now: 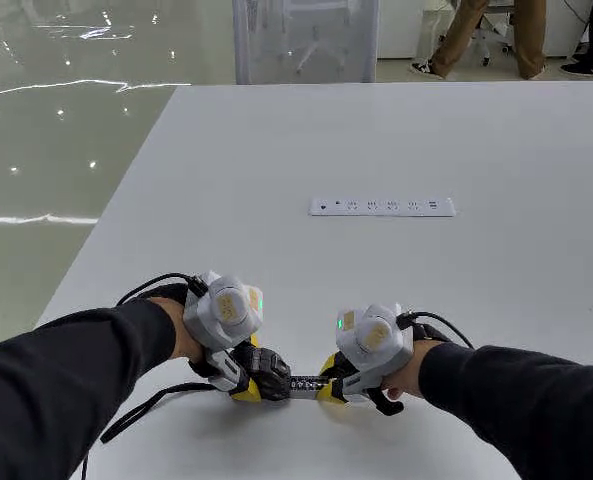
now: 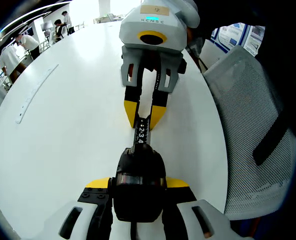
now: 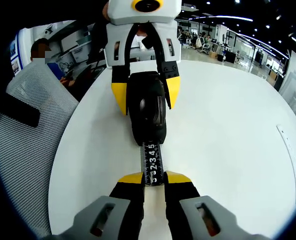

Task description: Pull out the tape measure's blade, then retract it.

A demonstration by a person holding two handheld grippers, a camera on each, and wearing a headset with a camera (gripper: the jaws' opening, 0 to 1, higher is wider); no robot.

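Near the table's [image 1: 376,150] front edge, our left gripper [image 2: 138,182] clamping the tape measure [image 2: 138,167], our right gripper [image 3: 152,178] pinching its blade [image 3: 149,159]

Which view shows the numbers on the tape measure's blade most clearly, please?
The right gripper view: the narrow numbered blade runs straight out of the right gripper, digits large. The left gripper view shows it smaller, beyond the black tape measure case; the head view, just a tiny strip.
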